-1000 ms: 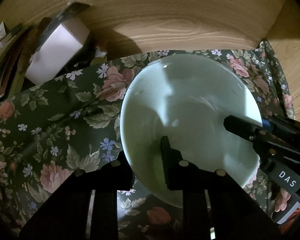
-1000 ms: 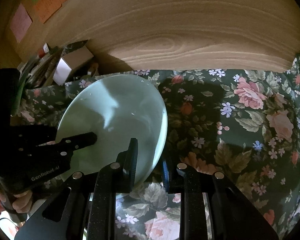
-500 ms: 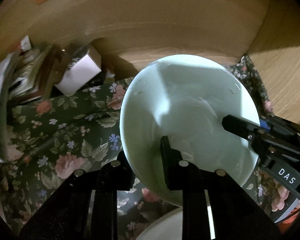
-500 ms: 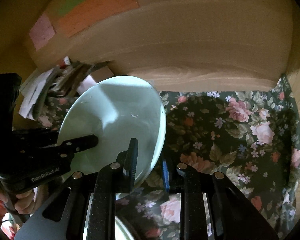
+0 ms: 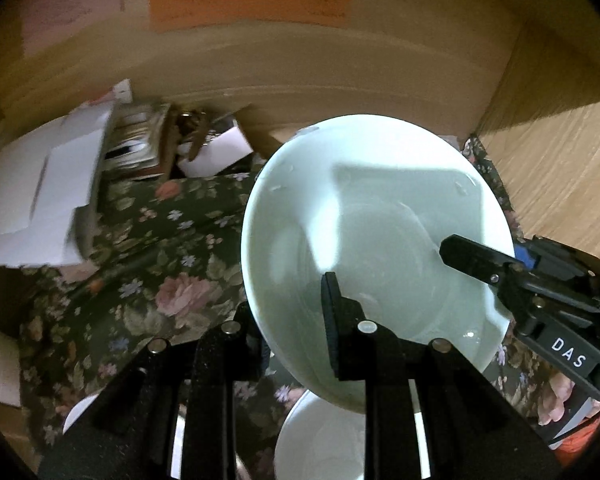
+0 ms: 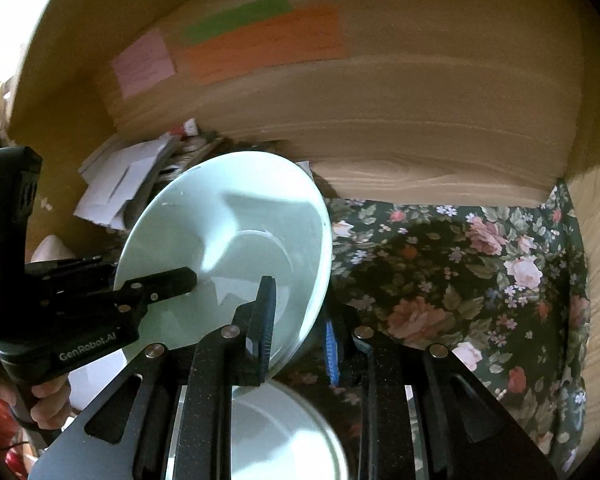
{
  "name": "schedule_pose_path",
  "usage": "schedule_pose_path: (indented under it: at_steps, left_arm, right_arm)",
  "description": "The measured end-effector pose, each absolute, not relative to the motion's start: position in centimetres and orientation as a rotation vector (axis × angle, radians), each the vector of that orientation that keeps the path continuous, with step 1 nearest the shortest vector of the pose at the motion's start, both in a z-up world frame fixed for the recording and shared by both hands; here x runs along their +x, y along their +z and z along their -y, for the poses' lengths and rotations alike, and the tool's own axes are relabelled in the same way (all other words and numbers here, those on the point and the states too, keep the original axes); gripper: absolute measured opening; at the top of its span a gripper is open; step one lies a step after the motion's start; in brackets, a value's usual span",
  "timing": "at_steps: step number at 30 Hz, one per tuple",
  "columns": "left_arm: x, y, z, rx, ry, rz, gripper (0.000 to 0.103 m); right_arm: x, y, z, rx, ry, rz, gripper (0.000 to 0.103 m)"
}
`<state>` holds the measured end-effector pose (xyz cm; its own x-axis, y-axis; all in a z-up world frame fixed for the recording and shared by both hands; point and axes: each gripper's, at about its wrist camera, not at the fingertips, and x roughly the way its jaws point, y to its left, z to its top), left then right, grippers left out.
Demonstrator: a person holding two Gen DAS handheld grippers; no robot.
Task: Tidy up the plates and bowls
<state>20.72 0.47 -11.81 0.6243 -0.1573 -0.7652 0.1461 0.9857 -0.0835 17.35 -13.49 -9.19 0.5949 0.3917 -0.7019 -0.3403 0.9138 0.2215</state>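
Lifted clear of the floral surface (image 6: 480, 264) since the earlier frames, the pale green bowl (image 5: 376, 240) now hangs mid-frame, above a white dish (image 5: 320, 440) at the bottom edge. Left gripper (image 5: 296, 328) and right gripper (image 6: 300, 320) each have jaws clamped on opposite rims. Uneven hand motion could twist the bowl loose.

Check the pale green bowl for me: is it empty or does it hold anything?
Empty. The pale green bowl shows a bare, glossy inside in both wrist views, with only light patches and the gripper fingers' shadows on it.
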Motion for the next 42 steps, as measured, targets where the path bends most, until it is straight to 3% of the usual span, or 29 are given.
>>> schedule_pose_path:
  at_steps: [20,42]
  left_arm:
    - [12.0,-11.1,-7.5,-0.083,-0.071,-0.828,0.022]
    - [6.6,-15.6,-15.3,-0.188,0.062,-0.920,0.022]
  right_arm:
    - [12.1,-8.7,6.2,0.024,0.552,-0.803,0.019]
    - [10.2,-13.0,-1.8,-0.017,0.697,-0.926,0.019]
